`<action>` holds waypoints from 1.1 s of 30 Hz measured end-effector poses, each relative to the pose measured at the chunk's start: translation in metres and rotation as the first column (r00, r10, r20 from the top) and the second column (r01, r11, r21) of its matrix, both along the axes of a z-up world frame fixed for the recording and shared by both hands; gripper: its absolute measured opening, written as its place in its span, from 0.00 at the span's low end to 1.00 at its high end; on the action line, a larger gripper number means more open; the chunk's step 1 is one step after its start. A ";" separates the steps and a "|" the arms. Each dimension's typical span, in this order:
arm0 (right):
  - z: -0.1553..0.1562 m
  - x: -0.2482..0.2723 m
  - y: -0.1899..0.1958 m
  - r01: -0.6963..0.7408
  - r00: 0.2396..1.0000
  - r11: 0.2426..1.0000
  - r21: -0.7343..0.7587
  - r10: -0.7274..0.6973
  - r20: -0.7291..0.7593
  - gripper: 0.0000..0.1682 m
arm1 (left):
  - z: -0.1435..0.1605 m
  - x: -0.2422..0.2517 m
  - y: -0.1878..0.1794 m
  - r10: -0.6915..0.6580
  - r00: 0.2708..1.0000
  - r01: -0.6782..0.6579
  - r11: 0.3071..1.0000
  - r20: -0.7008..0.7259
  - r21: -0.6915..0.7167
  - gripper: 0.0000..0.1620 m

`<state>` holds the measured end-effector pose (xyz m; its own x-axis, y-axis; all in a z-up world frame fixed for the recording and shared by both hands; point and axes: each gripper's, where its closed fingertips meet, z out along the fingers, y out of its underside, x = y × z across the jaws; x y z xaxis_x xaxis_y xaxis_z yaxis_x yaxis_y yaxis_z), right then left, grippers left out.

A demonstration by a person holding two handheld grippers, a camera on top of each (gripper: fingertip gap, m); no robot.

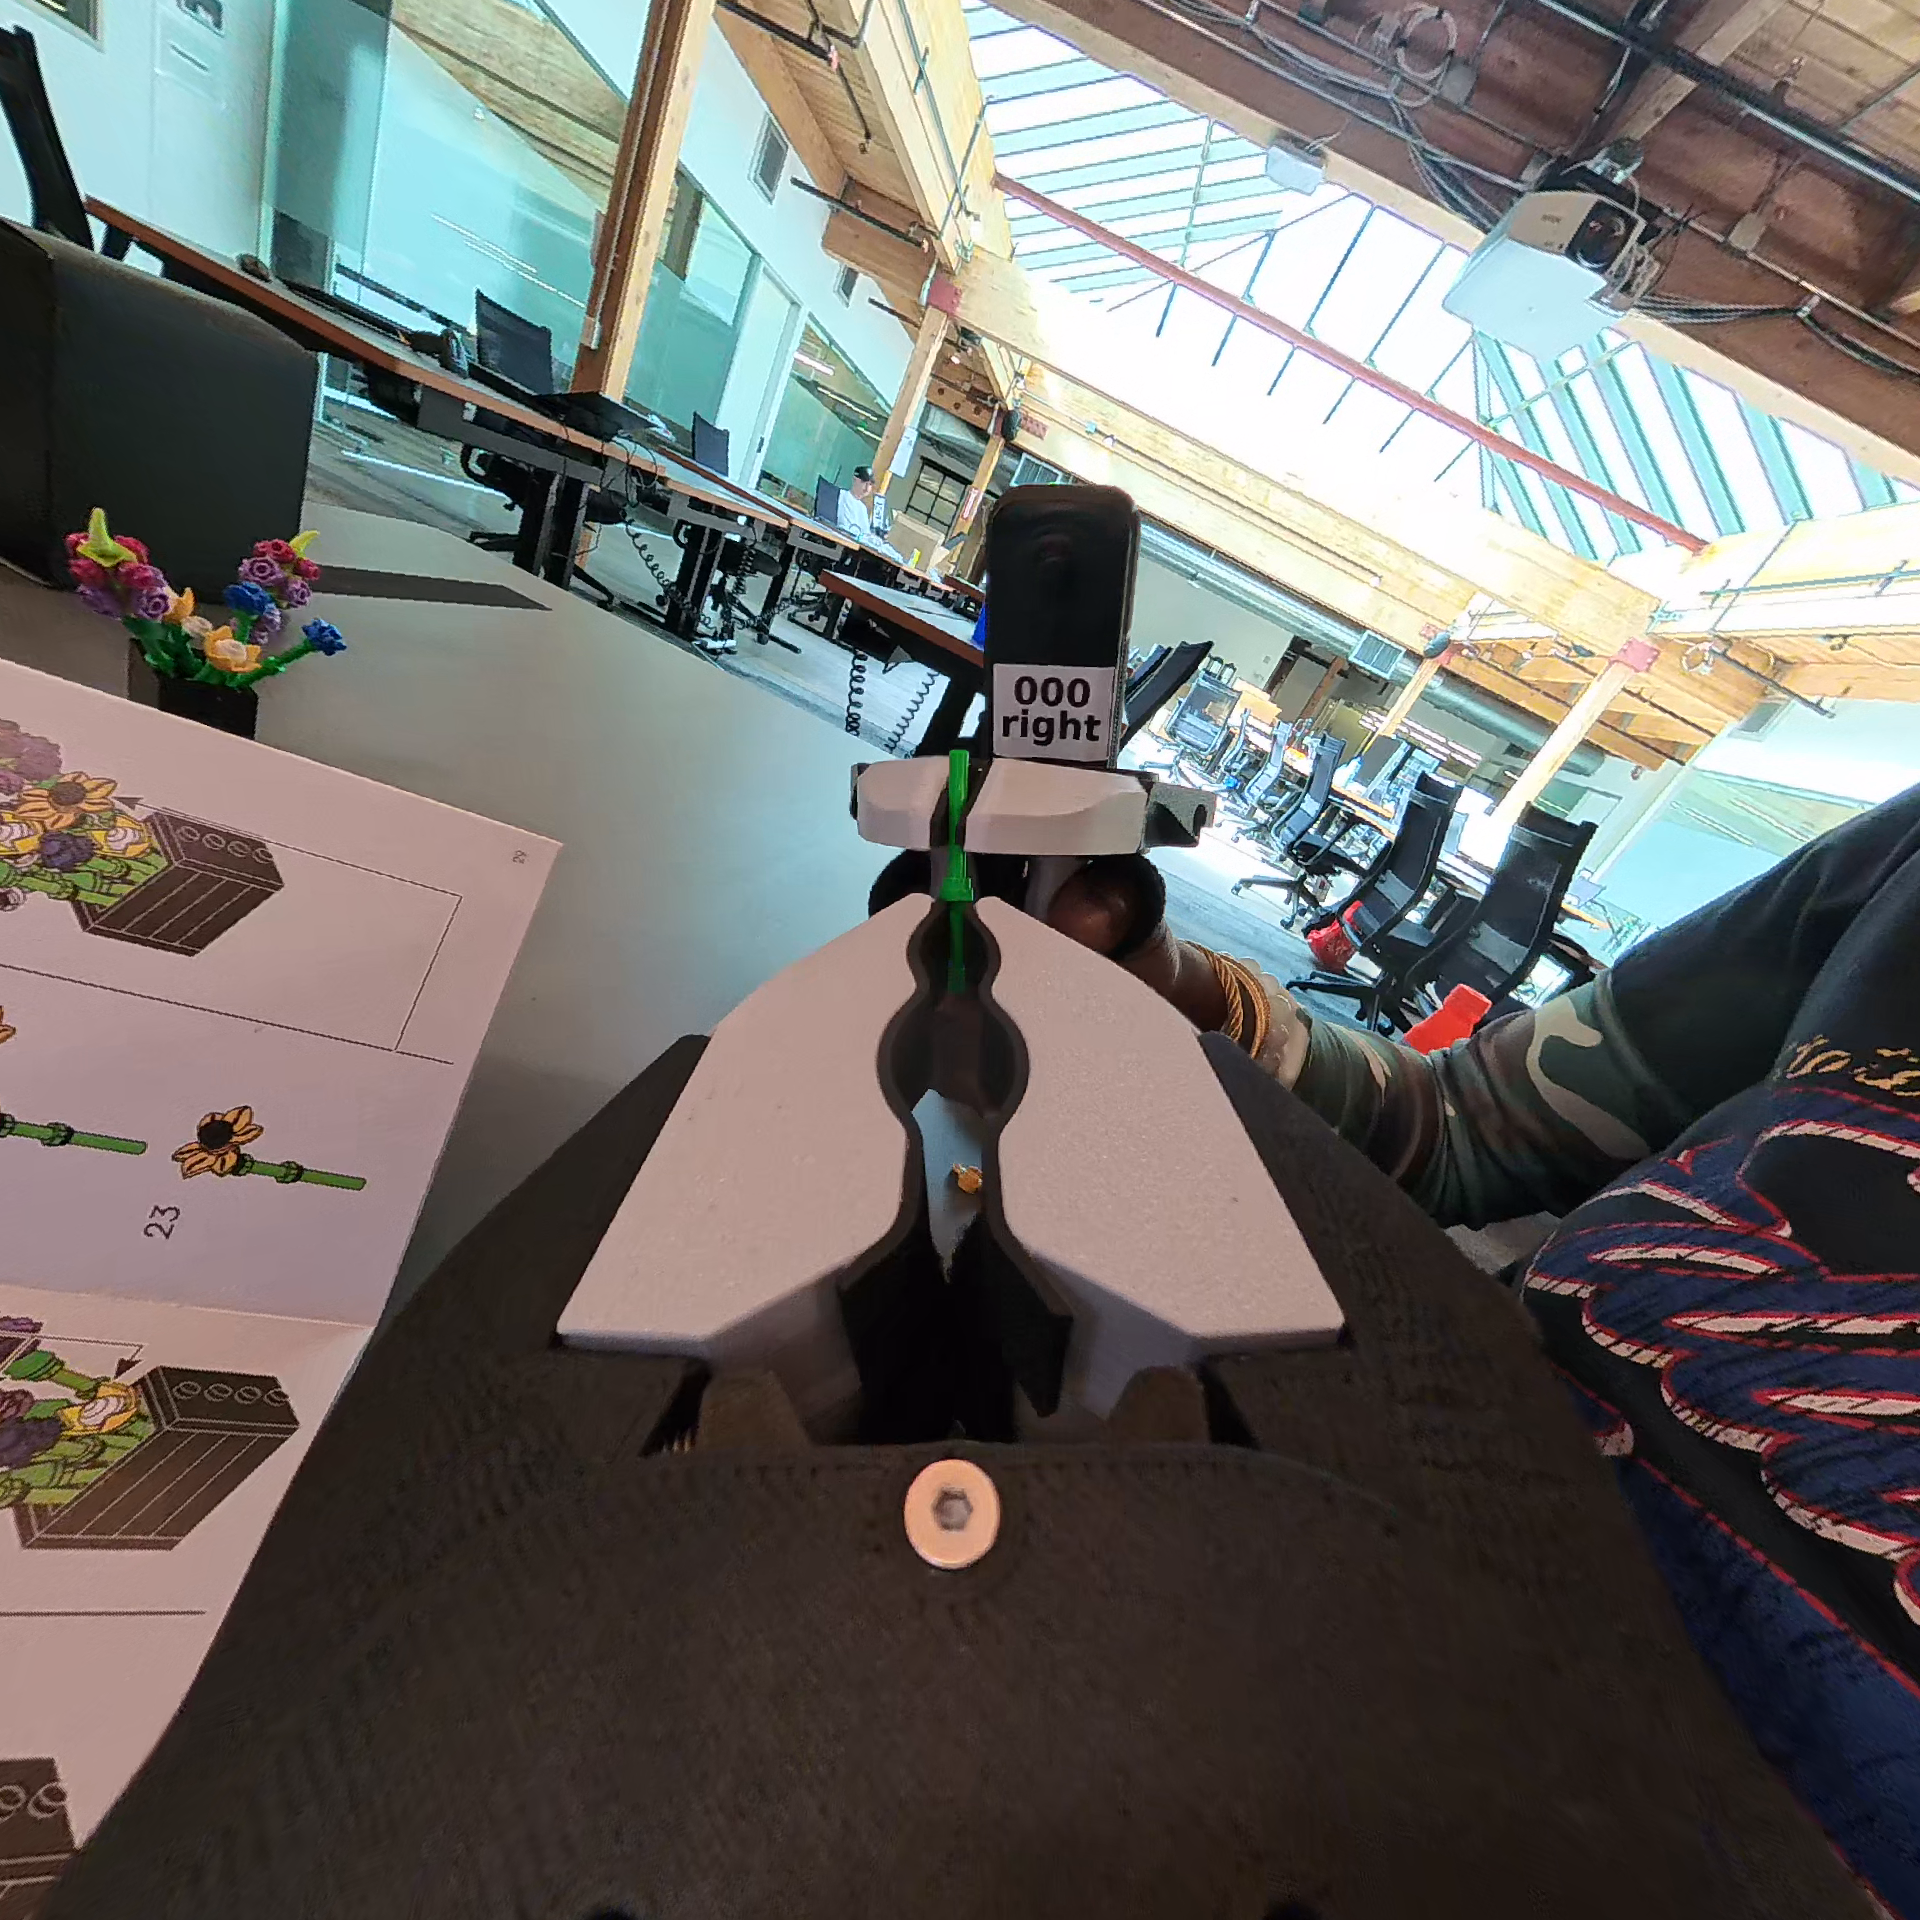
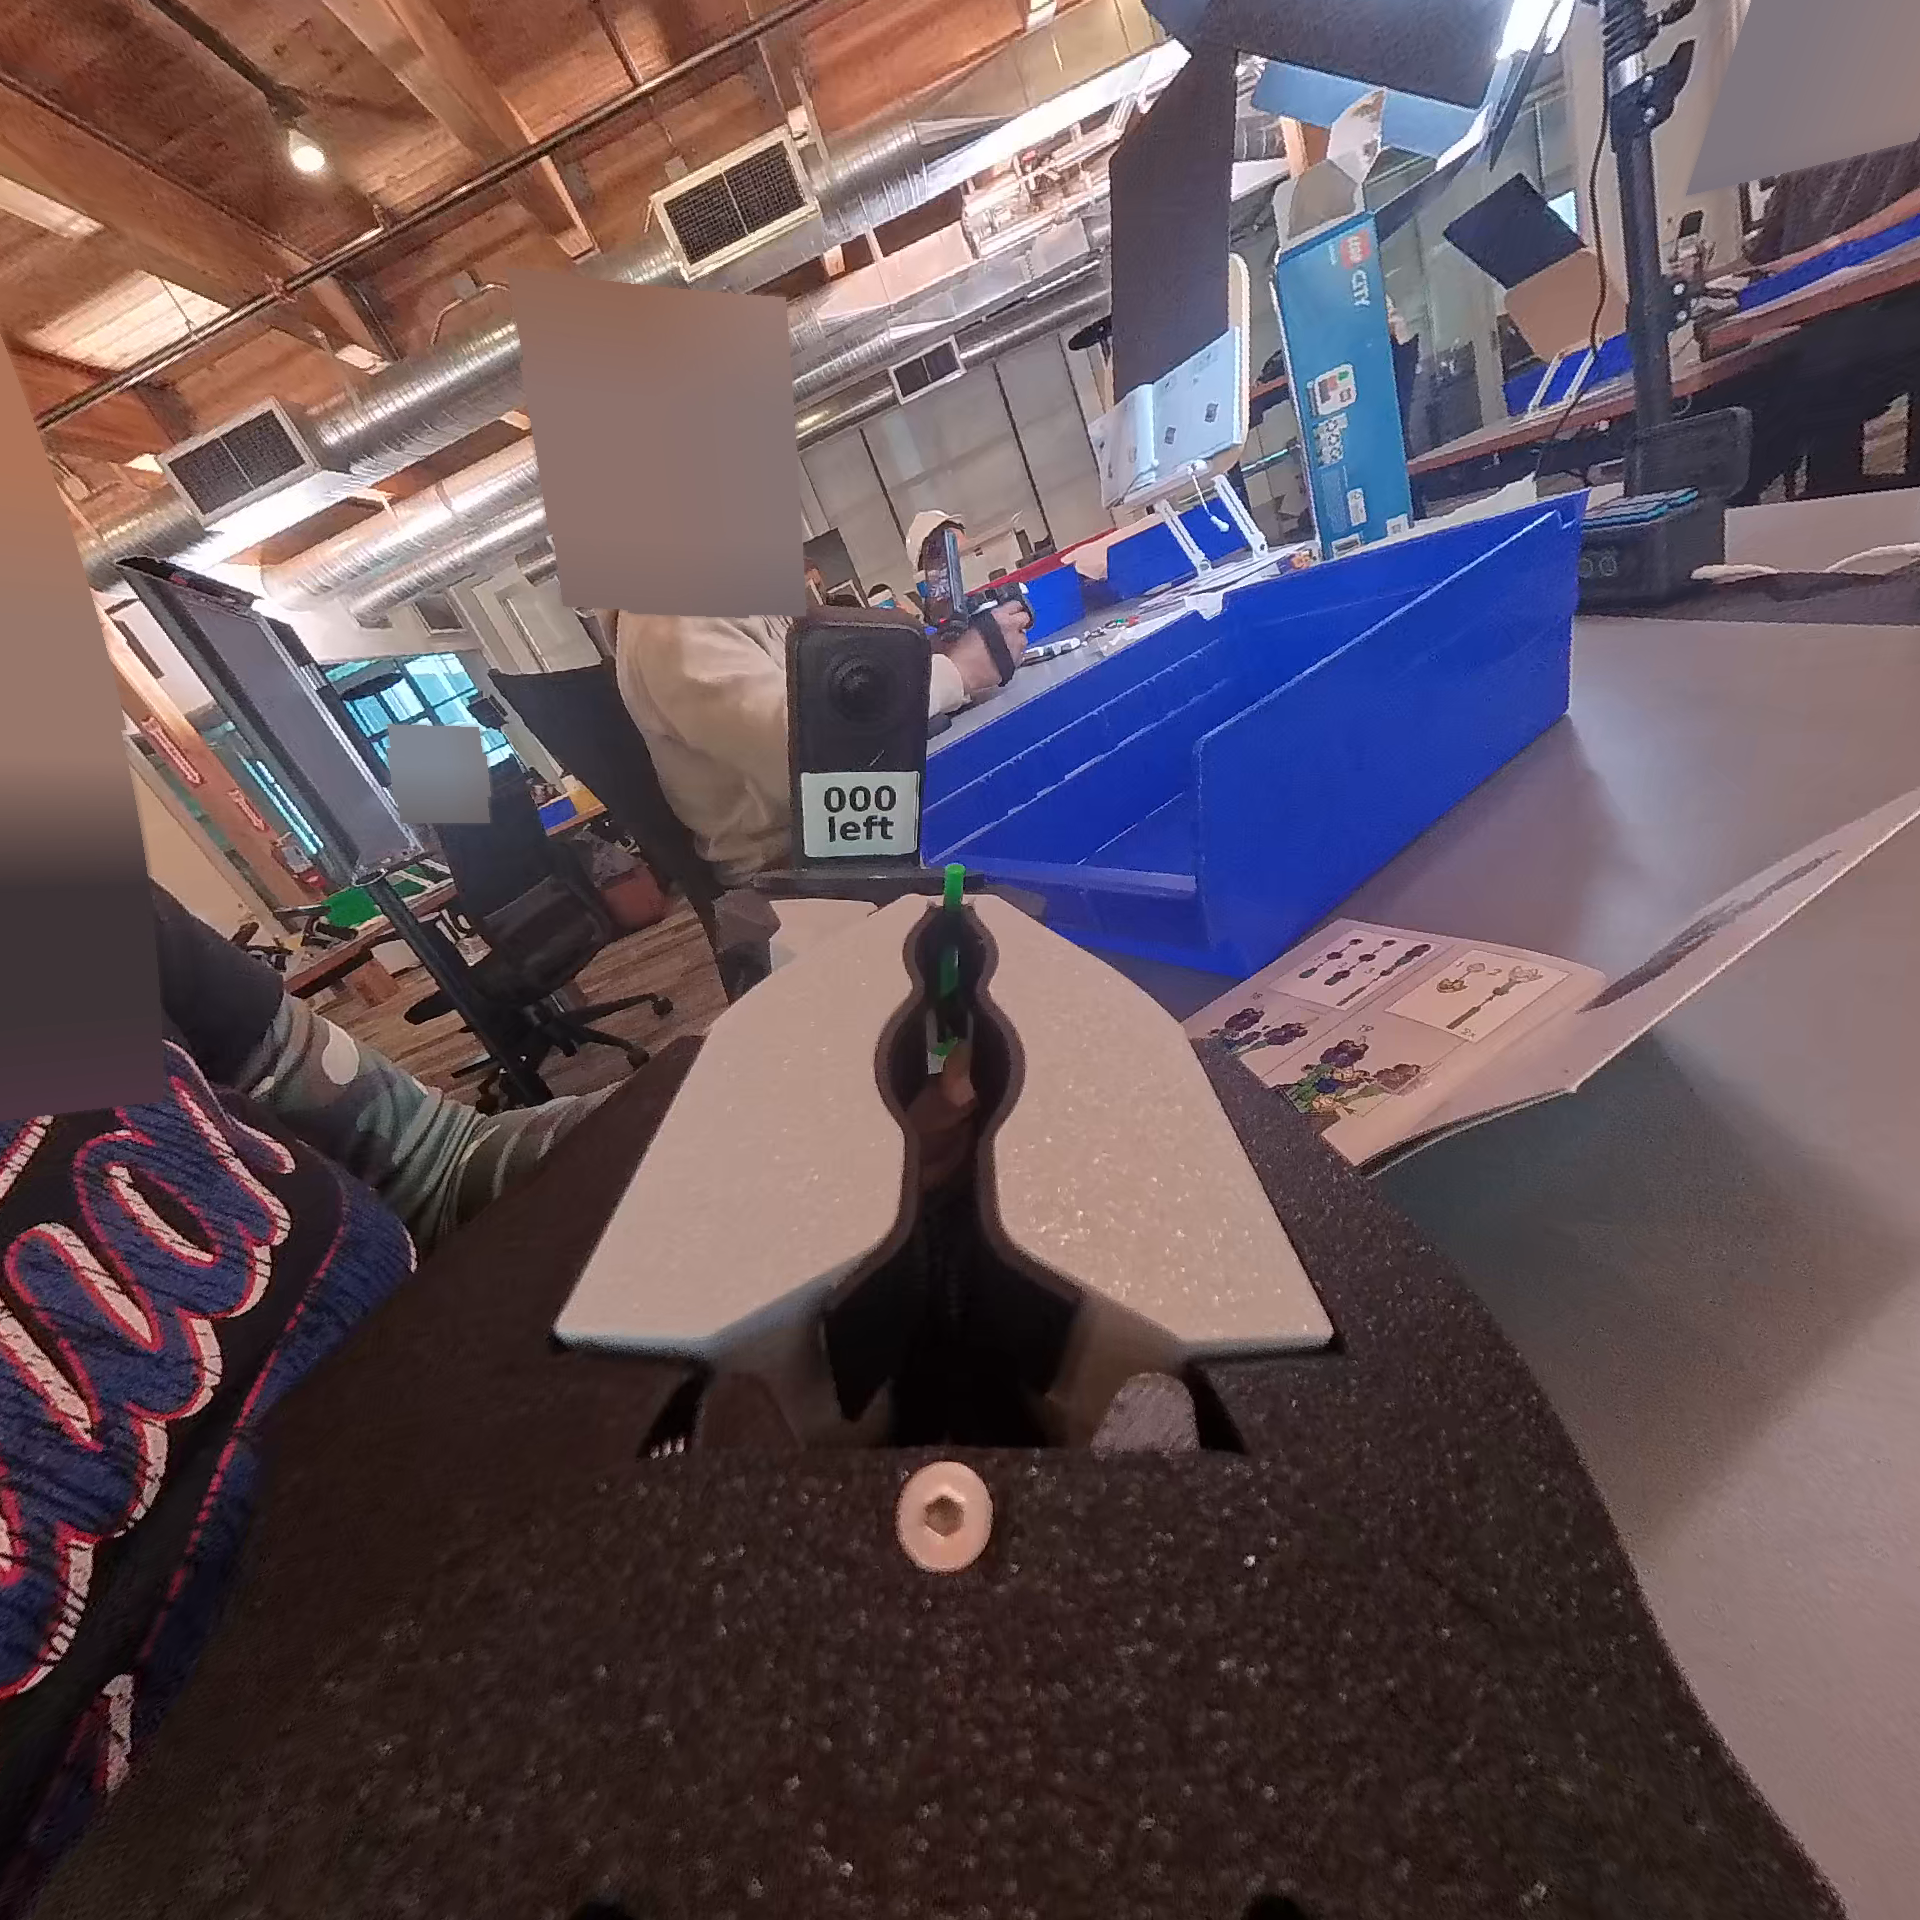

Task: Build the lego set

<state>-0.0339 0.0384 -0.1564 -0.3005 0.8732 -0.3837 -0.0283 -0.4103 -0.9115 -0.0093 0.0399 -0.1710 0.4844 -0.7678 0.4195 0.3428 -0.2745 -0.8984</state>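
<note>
Two grippers (image 1: pixel 954 914) (image 2: pixel 943 920), one green stem (image 1: pixel 957 831).

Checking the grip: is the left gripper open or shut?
Shut: the left gripper has its white fingers closed together at the tips on the green stem.

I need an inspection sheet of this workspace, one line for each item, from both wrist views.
Surface: grey table, mostly bare.
Job's things: green stem piece held between both grippers; finished flower bouquet in a black box; open instruction booklet.
Clutter: blue bin; blue set box standing behind it.
Grippers: left gripper shut on the stem; right gripper shut on the stem, facing it.
Cables: coiled cords under far desks.
Surroundings: open office, desks, black chairs, seated person.
</note>
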 end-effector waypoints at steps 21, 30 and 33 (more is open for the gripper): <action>-0.001 -0.001 -0.005 -0.017 1.000 1.000 0.000 0.017 0.020 0.02 | 0.002 -0.002 -0.002 0.017 1.000 -0.017 1.000 0.001 0.026 0.01; -0.001 -0.003 -0.007 -0.023 0.999 1.000 0.000 0.023 0.039 0.02 | 0.003 -0.003 -0.004 0.018 1.000 -0.018 0.999 0.015 0.038 0.00; -0.002 -0.003 -0.007 -0.015 0.998 0.999 0.032 0.013 0.058 0.02 | 0.003 -0.003 -0.003 0.018 1.000 -0.018 0.999 0.014 0.037 0.00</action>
<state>-0.0371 0.0311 -0.1588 -0.2910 0.8812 -0.3726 0.0304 -0.3808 -0.9242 -0.0124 0.0365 -0.1679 0.4926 -0.7743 0.3972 0.3599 -0.2343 -0.9031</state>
